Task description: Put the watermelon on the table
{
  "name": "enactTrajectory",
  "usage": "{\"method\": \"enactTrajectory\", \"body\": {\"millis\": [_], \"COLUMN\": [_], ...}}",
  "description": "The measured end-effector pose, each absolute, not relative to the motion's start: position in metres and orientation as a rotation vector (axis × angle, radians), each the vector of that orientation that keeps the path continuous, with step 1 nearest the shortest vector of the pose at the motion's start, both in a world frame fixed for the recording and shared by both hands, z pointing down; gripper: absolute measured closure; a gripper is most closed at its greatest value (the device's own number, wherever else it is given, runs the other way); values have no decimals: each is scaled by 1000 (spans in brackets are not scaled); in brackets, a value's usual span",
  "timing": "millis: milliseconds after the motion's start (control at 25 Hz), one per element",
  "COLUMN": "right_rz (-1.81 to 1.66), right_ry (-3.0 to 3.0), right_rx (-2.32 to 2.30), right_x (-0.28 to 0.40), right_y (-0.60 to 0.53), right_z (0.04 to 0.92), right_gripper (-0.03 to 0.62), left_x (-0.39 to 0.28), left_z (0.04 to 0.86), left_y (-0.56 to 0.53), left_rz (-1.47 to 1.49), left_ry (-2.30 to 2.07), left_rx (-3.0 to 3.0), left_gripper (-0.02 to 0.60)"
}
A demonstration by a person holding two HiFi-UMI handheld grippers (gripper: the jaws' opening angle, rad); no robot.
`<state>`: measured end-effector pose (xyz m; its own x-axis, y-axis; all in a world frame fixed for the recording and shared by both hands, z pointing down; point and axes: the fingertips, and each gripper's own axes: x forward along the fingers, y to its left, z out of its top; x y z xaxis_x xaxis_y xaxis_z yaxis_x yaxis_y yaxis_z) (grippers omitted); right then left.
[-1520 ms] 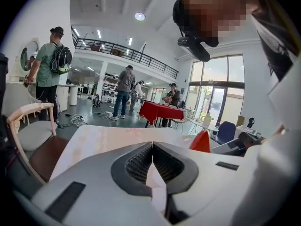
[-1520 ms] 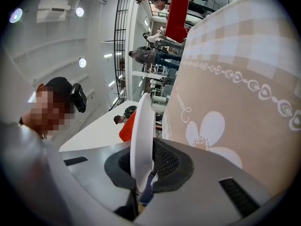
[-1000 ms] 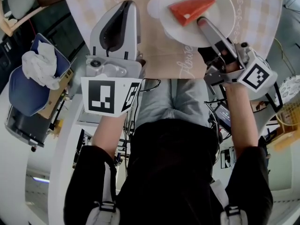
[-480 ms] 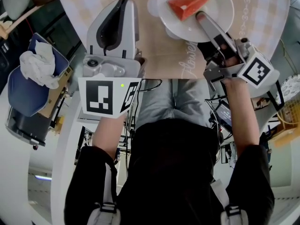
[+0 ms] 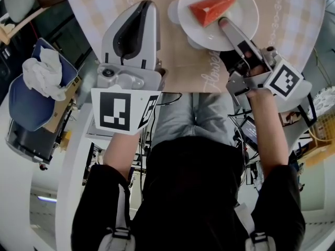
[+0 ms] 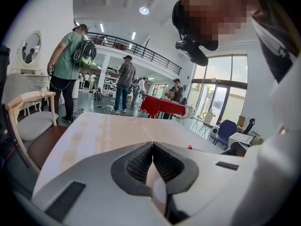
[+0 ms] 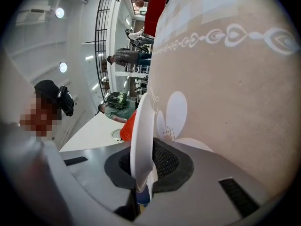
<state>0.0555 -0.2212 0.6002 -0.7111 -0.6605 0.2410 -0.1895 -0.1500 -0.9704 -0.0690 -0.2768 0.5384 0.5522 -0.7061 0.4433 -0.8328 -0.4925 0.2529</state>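
1. My right gripper [image 7: 141,175] is clamped on the near rim of the white plate [image 7: 142,135], which stands edge-on between my jaws.
2. The watermelon [image 5: 212,9], a red wedge, lies on that plate, just beyond my right jaw tips.
3. The plate is over the table [image 5: 178,56], above its beige patterned cloth; I cannot tell whether it touches the cloth.
4. My left gripper [image 6: 152,145] has its jaws pressed together with nothing between them, above the table's near edge, apart from the plate.
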Motion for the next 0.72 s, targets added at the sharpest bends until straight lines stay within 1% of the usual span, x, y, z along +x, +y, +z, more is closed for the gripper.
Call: {"method": "enactTrajectory", "body": {"millis": [720], "right_rz": [-2074], "right_ry": [1702], "right_rx": [-1038], "right_x": [54], "right_y": [-220], "right_z": [614], "right_gripper": [569], "left_x": [-58], "left_z": [543], "left_y": [-267], "left_rz": [430], "left_ry": [-1210], "left_rx": [2353], "left_gripper": [569]}}
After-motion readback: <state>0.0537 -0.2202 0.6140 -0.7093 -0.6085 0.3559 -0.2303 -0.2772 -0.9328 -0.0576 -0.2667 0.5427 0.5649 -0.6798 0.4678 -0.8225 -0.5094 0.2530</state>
